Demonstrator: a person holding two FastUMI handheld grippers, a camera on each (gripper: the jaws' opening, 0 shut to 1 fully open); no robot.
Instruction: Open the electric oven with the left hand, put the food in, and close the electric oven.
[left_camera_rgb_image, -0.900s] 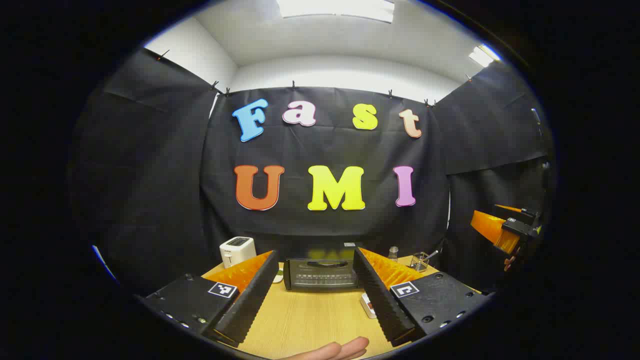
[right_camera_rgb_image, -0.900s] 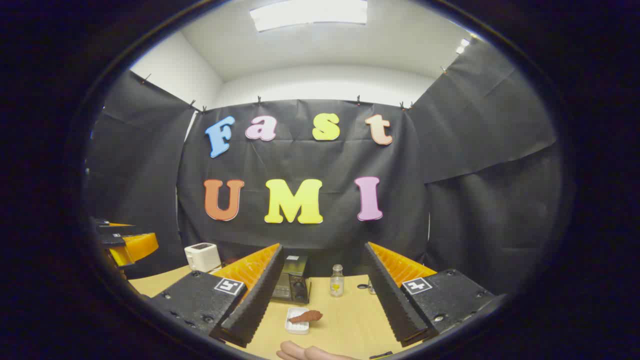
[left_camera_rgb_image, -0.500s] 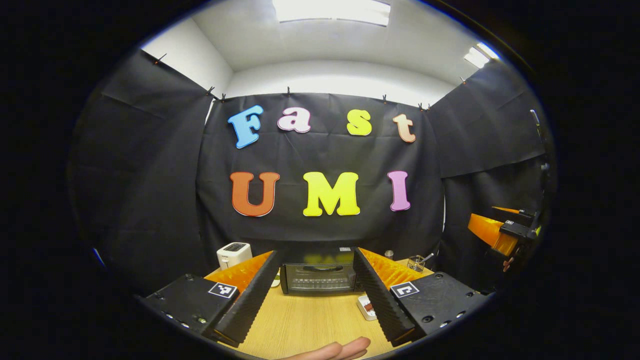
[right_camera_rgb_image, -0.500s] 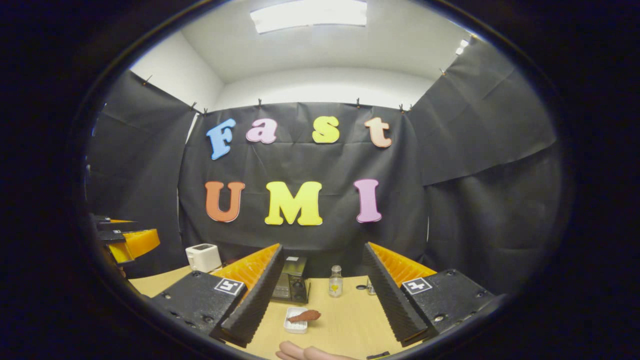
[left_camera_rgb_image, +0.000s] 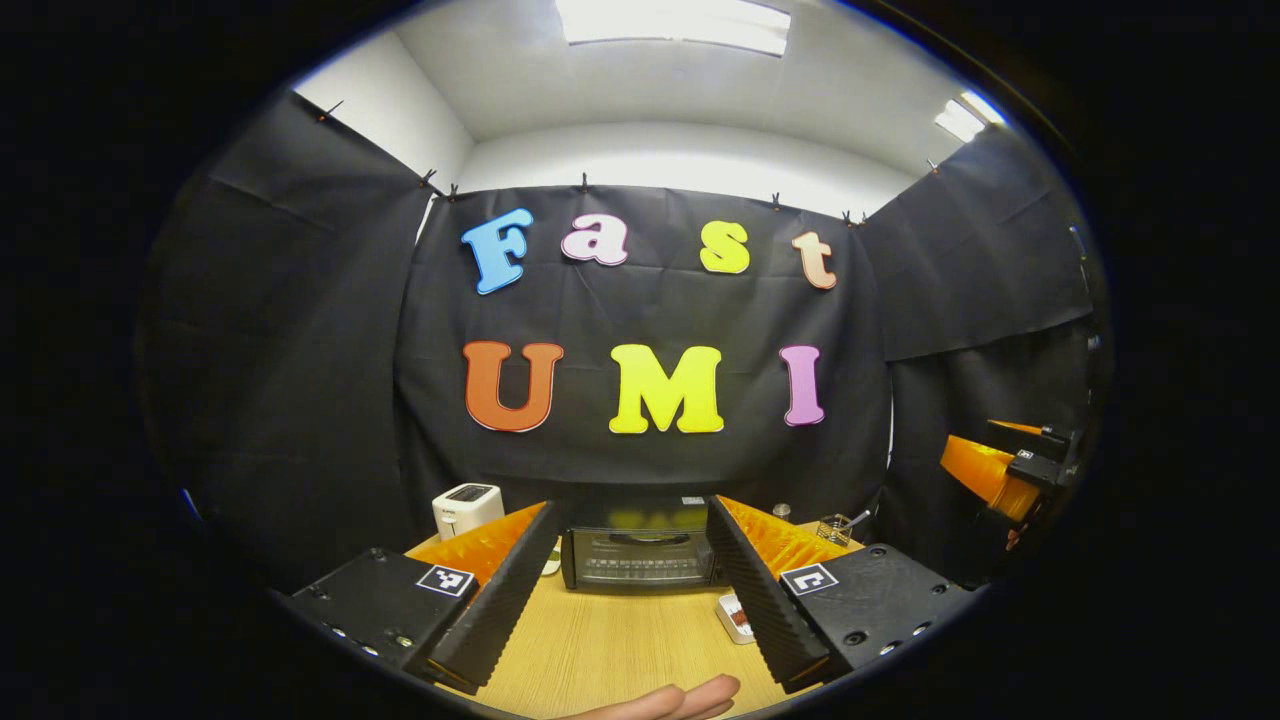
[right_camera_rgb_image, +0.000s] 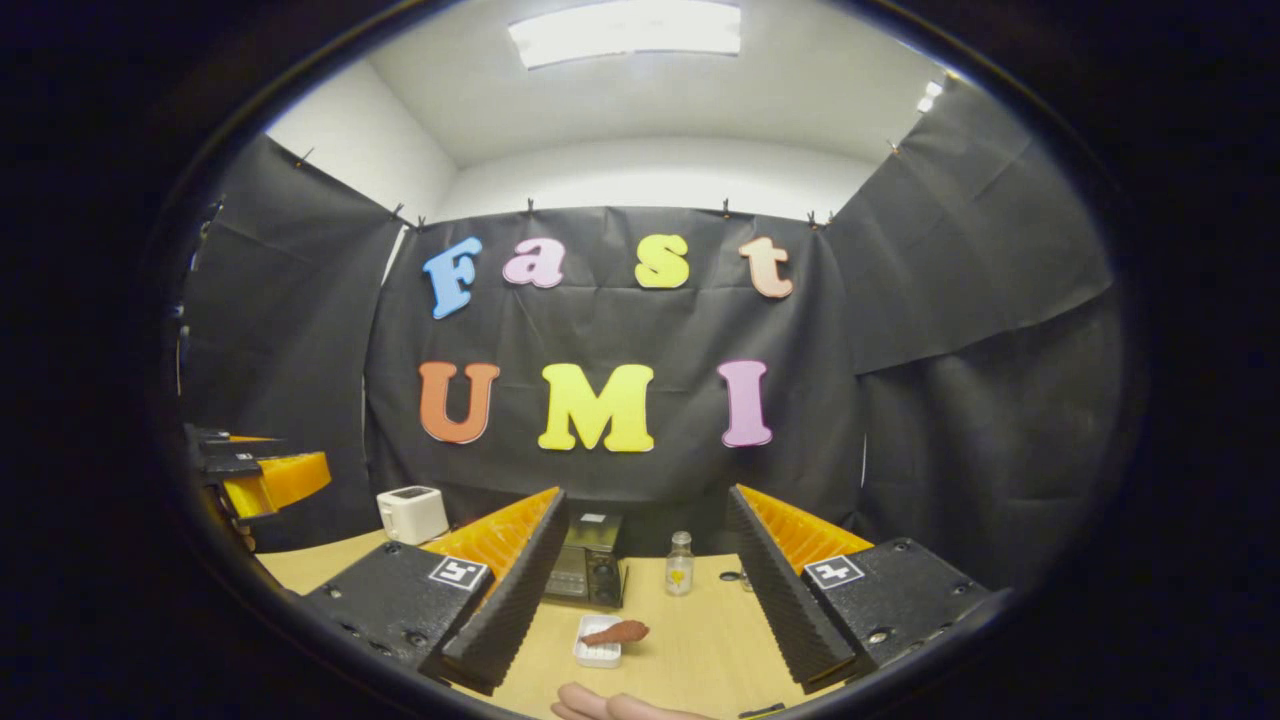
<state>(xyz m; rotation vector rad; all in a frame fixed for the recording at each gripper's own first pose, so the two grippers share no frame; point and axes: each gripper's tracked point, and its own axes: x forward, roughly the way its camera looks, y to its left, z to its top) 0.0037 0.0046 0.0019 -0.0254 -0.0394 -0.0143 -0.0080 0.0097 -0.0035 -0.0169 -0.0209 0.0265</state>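
The light wooden table stretches ahead of me, and the black electric oven with its glass door sits shut at its far edge, framed between my left gripper, which I hold spread wide and empty. My right gripper is spread wide too, gripping nothing. Between its fingers the brown piece of food lies on a small white tray, just in front of the oven's right end, near a small clear bottle.

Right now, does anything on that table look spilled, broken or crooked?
Nothing stands out. The electric oven sits closed and level, the food lies across its small white tray, and the little bottle stands upright.
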